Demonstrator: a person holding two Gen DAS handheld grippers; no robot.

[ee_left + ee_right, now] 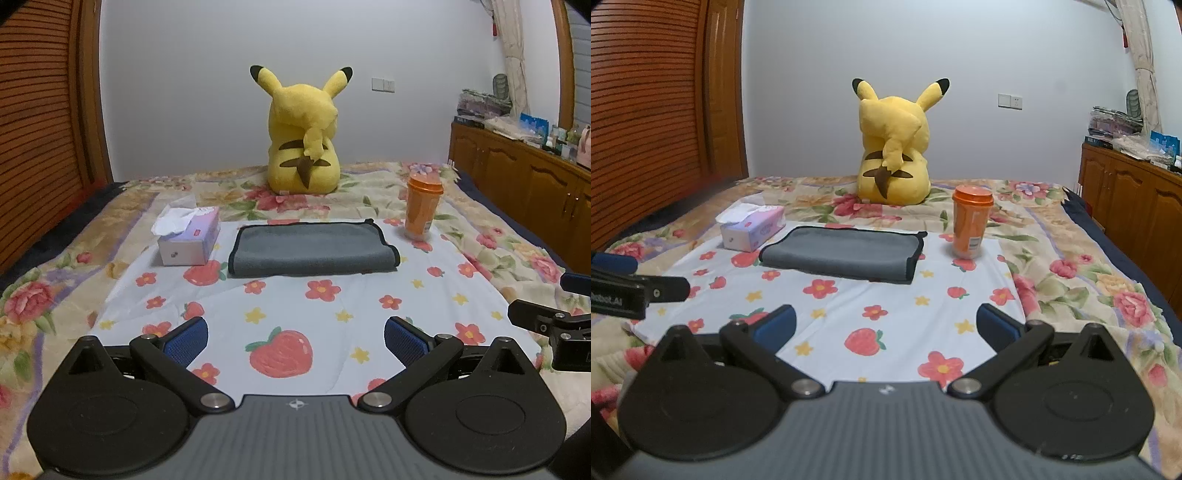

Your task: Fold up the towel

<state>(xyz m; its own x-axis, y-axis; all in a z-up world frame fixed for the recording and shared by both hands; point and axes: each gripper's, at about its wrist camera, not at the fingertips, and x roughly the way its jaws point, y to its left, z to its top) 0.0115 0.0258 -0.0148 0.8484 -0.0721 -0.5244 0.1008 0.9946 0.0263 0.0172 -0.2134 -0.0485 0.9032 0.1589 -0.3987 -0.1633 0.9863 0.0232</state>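
Grey towel [312, 248], black-edged, folded flat on the strawberry-print cloth [295, 317].

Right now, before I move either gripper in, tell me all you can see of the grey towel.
The grey towel is soft, microfibre-looking cloth with dark edging. It is already folded at least once: layered edges show at its right end. It lies flat on the strawberry-print sheet, between the tissue box and the orange cup, touching neither. Both grippers are short of it.

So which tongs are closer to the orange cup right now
The right tongs, though only slightly. The orange cup stands ahead and a bit to their right; from the left tongs it sits farther off to the right. Both hover open, well short of it.
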